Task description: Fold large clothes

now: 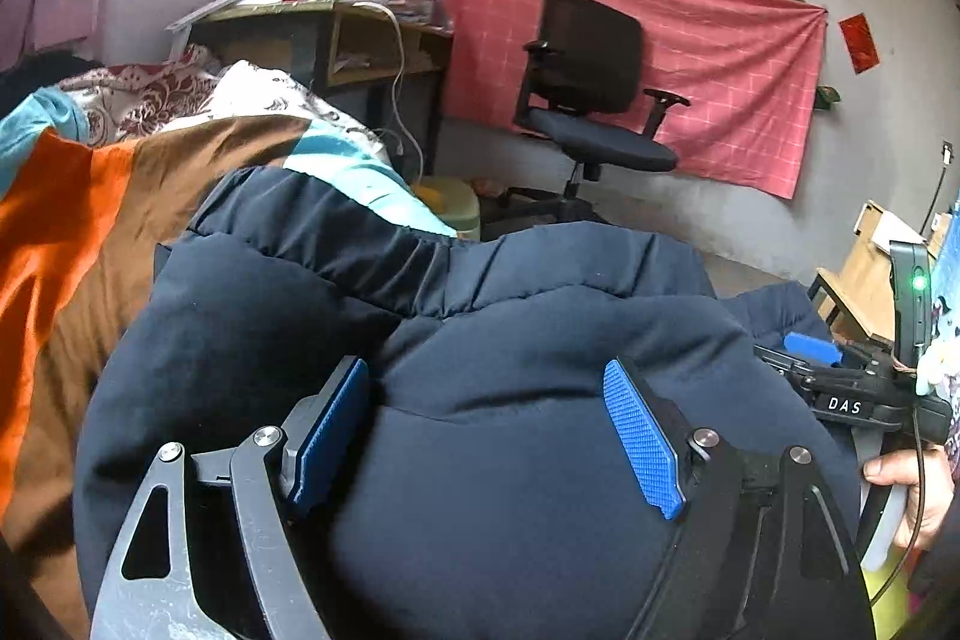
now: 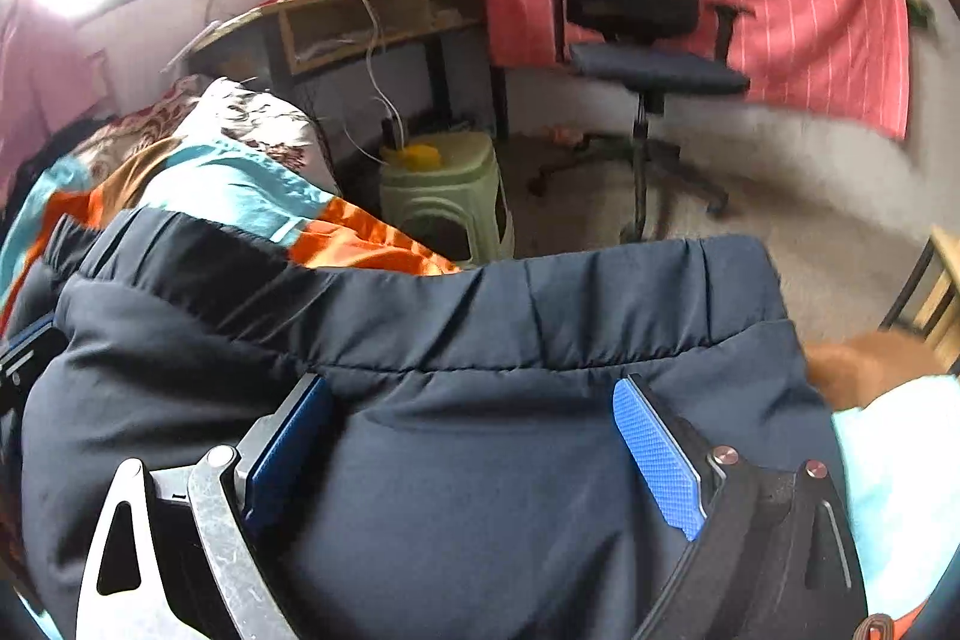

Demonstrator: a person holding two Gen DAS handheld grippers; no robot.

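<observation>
A puffy navy jacket (image 1: 492, 490) lies bunched on a bed, its gathered hem (image 1: 420, 262) facing away from me. My left gripper (image 1: 486, 370) is open, its blue pads (image 1: 645, 442) spread wide on either side of a padded bulge. In the right wrist view the same jacket (image 2: 468, 490) fills the lower frame. My right gripper (image 2: 471, 388) is also open and straddles the fabric just below the stitched hem (image 2: 540, 316). One blue pad of the right gripper (image 1: 813, 347) shows at the right in the left wrist view, held by a hand (image 1: 906, 490).
The bed has an orange, brown and teal cover (image 1: 72, 244) and a floral pillow (image 2: 252, 112). Beyond the bed are a green plastic stool (image 2: 447, 196), a desk (image 1: 336, 34), a black office chair (image 1: 594, 100) and a pink cloth on the wall (image 1: 720, 58). A wooden shelf (image 1: 864, 268) stands at right.
</observation>
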